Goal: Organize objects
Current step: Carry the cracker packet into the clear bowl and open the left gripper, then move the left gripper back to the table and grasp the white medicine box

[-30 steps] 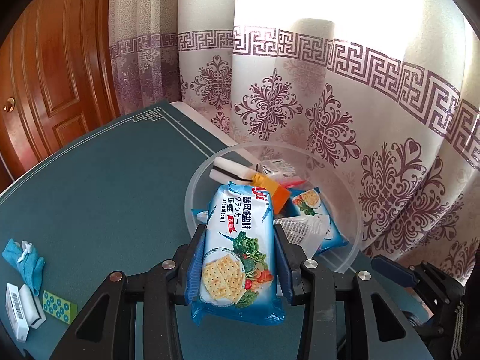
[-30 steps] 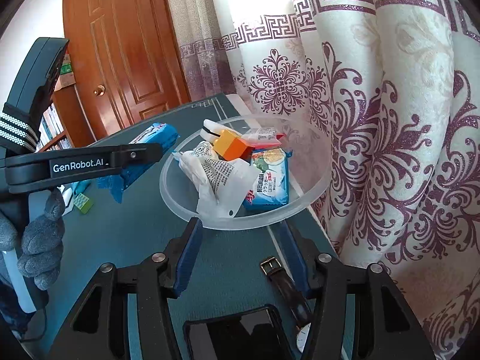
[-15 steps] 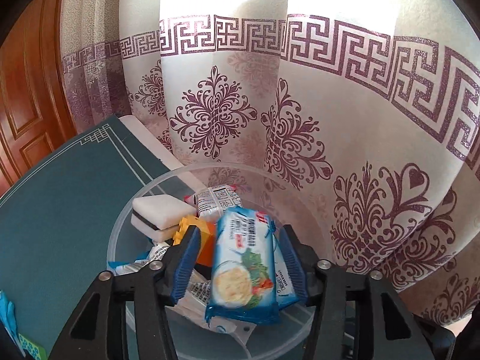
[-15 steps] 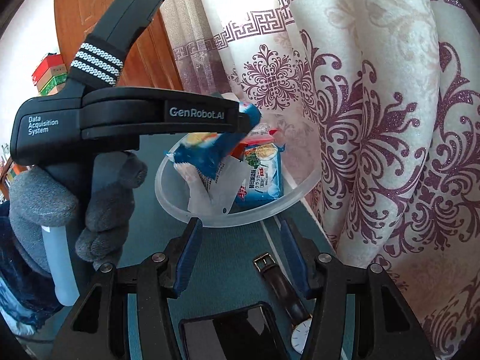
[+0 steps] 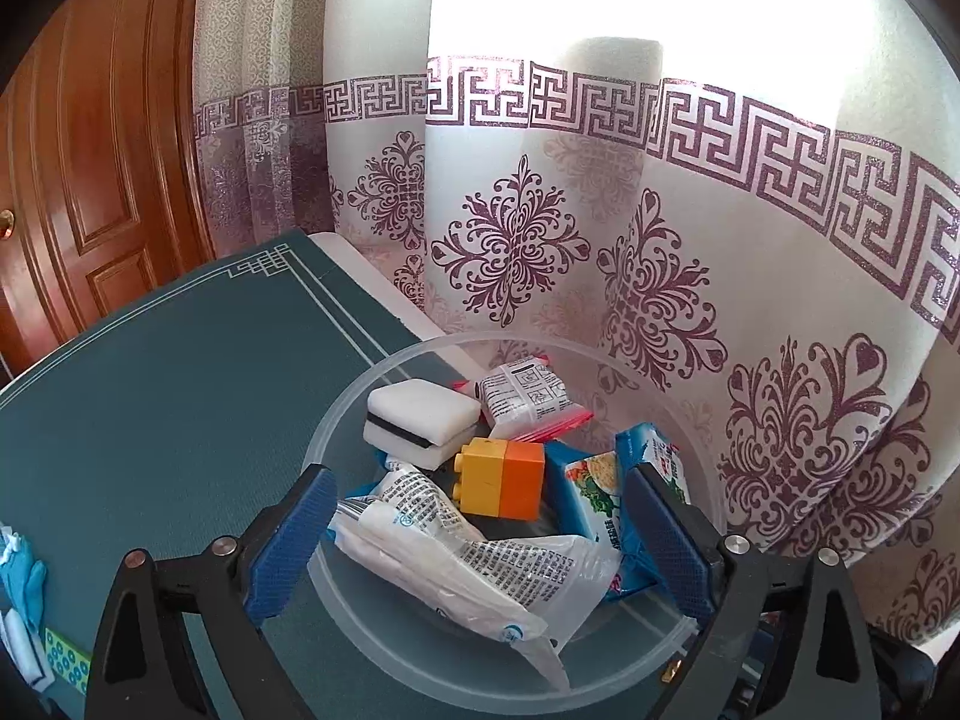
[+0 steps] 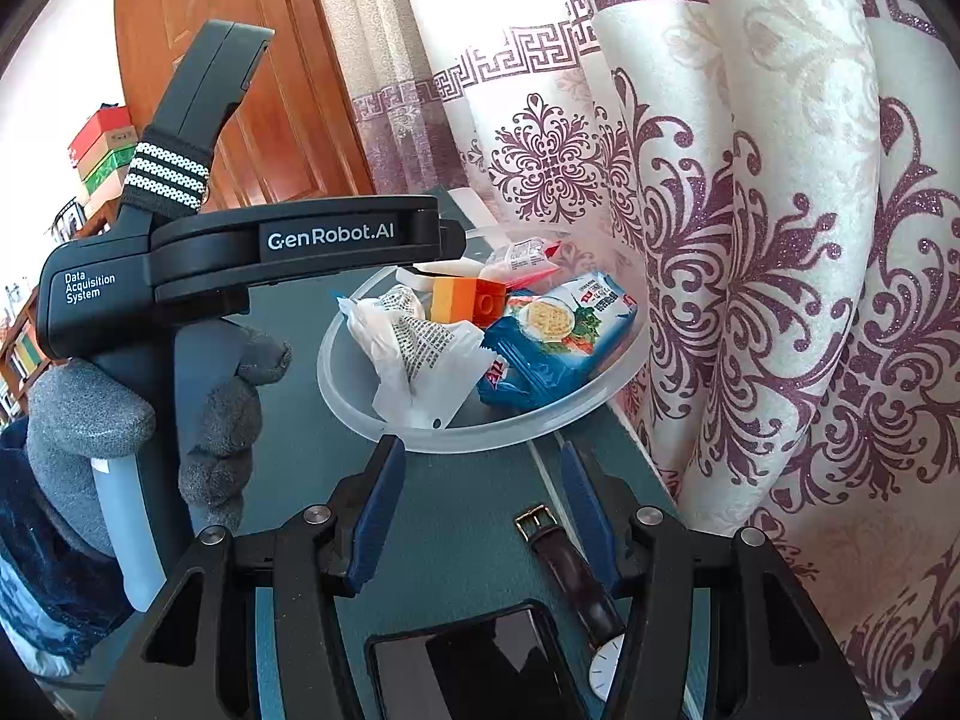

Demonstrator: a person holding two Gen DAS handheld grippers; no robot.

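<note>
A clear plastic bowl stands at the table's edge by the curtain. In it lie a blue cracker packet, a white sponge, a yellow and orange brick, a white printed bag and a small sachet. My left gripper hovers over the bowl with its jaws opening wide. The cracker packet rests loose beside its right finger, not pressed. My right gripper sits low before the bowl, open, with nothing between its fingers.
A wristwatch and a dark phone lie just under my right gripper. A gloved hand holds the left gripper's black handle. A blue cloth piece and a green dotted card lie at the far left. The curtain hangs close behind the bowl.
My left gripper carried the cracker packet over the bowl and opened. The packet dropped onto the bowl's right side. The right gripper stayed still.
</note>
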